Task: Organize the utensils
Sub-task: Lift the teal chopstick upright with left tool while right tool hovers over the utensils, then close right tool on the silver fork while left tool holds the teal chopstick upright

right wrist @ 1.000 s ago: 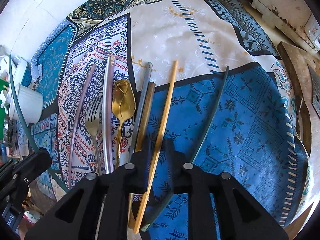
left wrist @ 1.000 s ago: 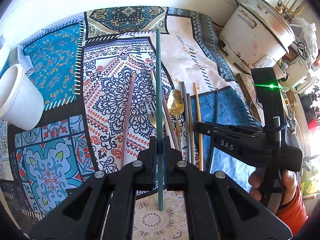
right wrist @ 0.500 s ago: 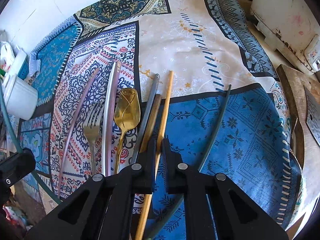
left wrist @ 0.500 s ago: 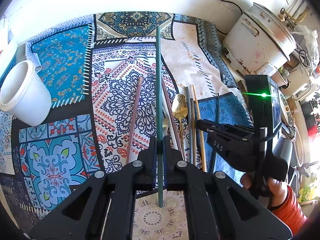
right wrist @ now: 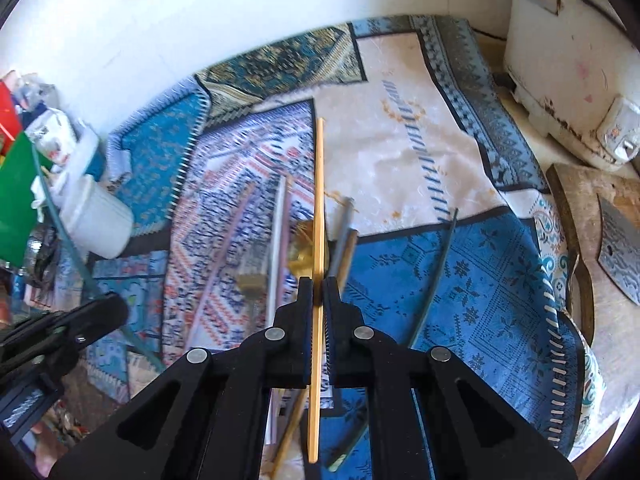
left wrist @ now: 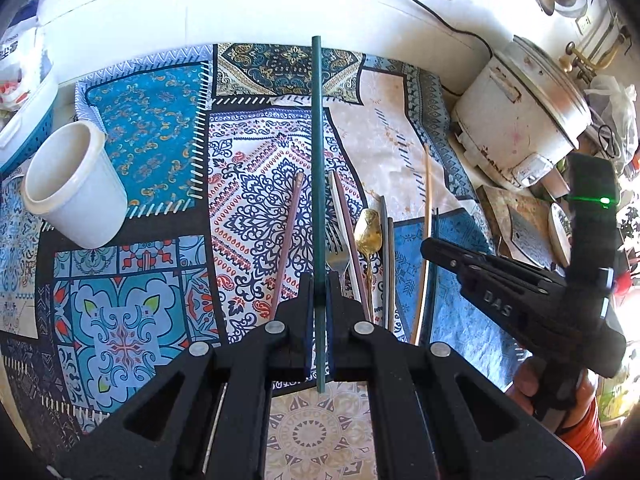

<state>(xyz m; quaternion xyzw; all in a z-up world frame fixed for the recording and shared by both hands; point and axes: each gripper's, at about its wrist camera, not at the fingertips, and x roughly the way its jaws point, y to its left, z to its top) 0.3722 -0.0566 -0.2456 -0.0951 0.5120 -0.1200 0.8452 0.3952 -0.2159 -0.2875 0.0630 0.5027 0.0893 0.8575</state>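
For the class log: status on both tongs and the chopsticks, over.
Left tongs shut on green chopstick. Right tongs shut on tan chopstick. White cup open, upright, nothing blocking it.

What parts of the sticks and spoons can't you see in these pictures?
- Left wrist view: the left gripper covers the fork's handle.
- Left wrist view: the right gripper hides the grip on the yellow chopstick.
- Right wrist view: motion blur smears the gold spoon.
- Right wrist view: the green chopstick is partly hidden.
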